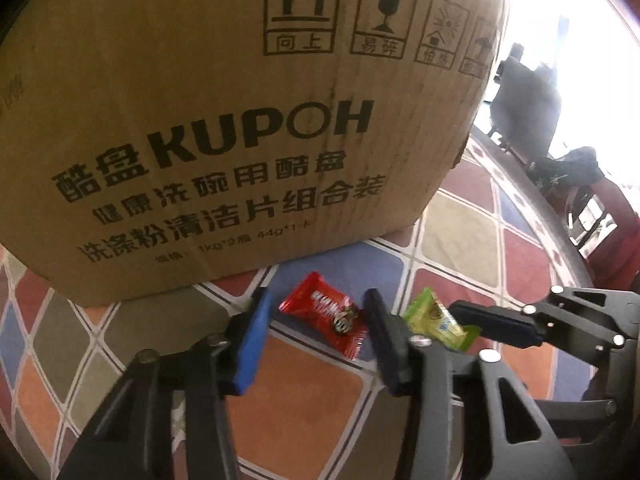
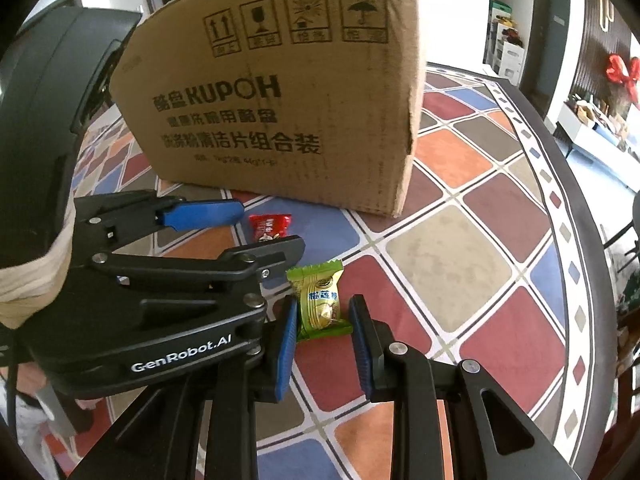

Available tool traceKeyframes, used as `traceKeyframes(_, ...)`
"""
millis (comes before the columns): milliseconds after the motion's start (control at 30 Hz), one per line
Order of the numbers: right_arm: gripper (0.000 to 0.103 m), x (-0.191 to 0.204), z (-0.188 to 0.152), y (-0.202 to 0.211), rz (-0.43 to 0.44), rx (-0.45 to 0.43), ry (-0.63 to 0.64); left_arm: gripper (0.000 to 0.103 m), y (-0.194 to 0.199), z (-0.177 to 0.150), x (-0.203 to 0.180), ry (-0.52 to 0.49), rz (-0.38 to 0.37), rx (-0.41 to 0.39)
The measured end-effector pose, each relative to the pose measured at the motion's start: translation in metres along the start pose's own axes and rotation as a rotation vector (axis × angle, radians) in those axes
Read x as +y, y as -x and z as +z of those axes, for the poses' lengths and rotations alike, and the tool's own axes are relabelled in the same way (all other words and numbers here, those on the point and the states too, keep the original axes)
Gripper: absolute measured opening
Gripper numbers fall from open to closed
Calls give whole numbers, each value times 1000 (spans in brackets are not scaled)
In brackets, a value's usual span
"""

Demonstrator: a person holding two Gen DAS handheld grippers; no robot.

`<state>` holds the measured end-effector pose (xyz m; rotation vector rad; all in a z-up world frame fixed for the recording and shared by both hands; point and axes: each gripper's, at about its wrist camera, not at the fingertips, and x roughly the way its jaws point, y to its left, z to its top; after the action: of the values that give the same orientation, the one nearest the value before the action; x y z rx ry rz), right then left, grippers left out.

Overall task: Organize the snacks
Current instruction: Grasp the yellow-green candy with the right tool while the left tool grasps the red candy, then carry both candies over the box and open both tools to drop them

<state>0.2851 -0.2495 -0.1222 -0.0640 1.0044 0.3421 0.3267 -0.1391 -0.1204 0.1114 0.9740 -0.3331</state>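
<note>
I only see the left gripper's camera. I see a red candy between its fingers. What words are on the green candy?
Observer: The green candy has blue Chinese characters on its wrapper, readable only in the right wrist view.
Operator: Is the other gripper grabbing it?
Observer: The right gripper has its fingers on either side of the green candy, open, with a gap showing on the right side.
Operator: Is there writing on my gripper?
Observer: Yes, the left gripper body reads "GenRobot.AI" in white, seen from the right wrist view.
Operator: What's past the box?
Observer: Beyond the cardboard box, a red bow hangs on the dark wall.
</note>
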Motion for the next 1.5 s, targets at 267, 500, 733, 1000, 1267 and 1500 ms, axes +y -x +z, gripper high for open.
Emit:
traceKeyframes(267, 27, -15, 3, -2, -5, -14, -53, 24, -1, 0, -4, -21, -26, -6)
traceKeyframes(500, 27, -18, 6, 1, -9, -42, -94, 24, 14, -12, 10, -4, -54, -28)
traceKeyframes(733, 27, -17, 10, 9, -10, -71, -109, 24, 35, -17, 14, 0, -49, -62)
traceKeyframes(1000, 27, -4, 11, 38, -15, -143, -121, 24, 77, -16, 17, 12, -52, -132)
traceKeyframes(1267, 27, 11, 17, 71, -10, -235, -117, 24, 126, -13, 20, 1, -40, -235)
traceKeyframes(1500, 27, 18, 25, 97, -8, -305, -118, 24, 153, -9, 27, 13, -37, -298)
